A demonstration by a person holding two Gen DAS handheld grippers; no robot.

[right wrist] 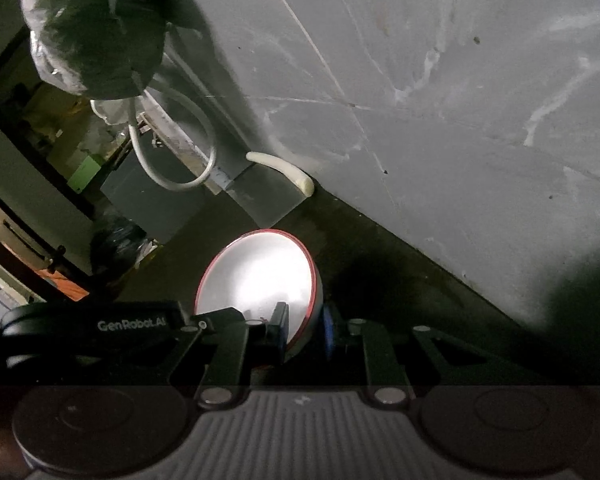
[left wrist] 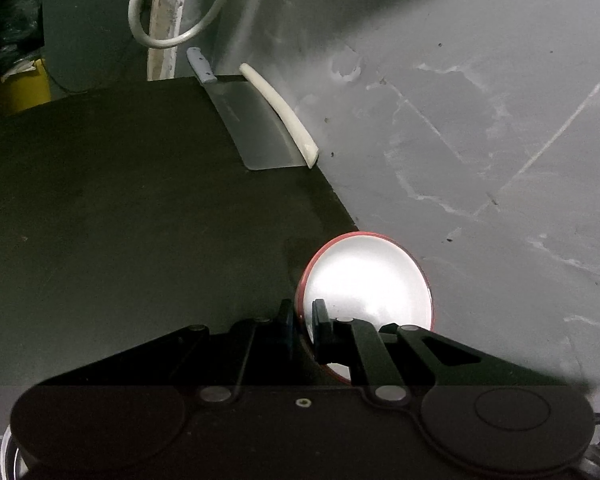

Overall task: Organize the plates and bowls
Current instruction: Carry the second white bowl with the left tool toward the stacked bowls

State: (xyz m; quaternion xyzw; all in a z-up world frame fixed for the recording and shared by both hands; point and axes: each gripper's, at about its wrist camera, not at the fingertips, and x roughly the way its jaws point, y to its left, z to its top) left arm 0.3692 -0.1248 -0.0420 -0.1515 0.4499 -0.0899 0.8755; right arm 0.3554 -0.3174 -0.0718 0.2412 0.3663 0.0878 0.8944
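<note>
Both grippers, left (left wrist: 302, 322) & right (right wrist: 304, 330), clamped on rim of red-edged shiny steel bowl (left wrist: 366, 280), just ahead of fingers. Prob. light, stiff, slippery; rim's the only hold, w/ firm pinch.

my left gripper (left wrist: 302, 322) covers the near rim of the red-edged bowl (left wrist: 366, 276), and glare washes out its inside. my right gripper (right wrist: 302, 330) hides the bowl's lower edge. the cleaver (left wrist: 256, 128) handle runs past the dark counter (left wrist: 120, 208) edge. a metal rim (left wrist: 8, 452) is cut off at the corner; i cannot tell what it is.
</note>
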